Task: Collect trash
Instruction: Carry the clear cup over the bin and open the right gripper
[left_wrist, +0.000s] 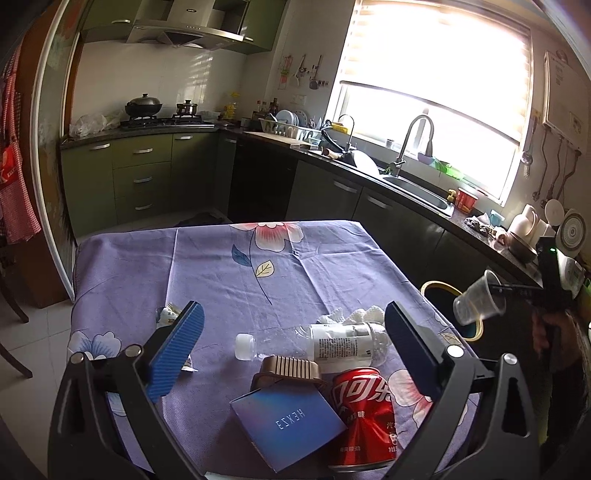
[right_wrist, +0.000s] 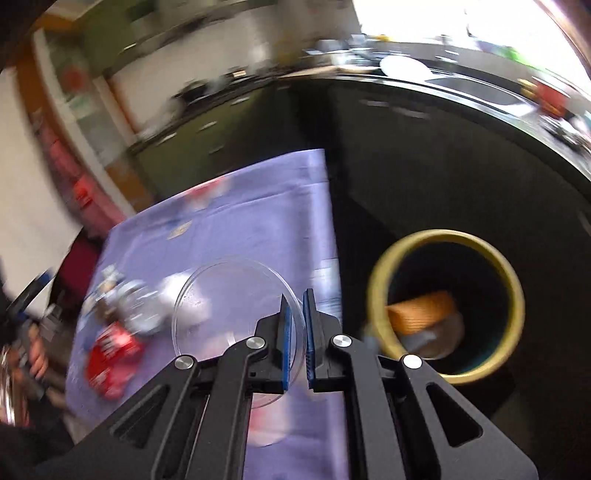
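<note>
Right hand-held gripper pinches cup (bin apparently beside).

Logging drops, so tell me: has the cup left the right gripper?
No, the right gripper pinches the clear cup's rim beside the bin.

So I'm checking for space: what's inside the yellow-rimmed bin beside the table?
Inside the bin lies an orange piece over something grey. Blur and shadow hide the rest.
</note>
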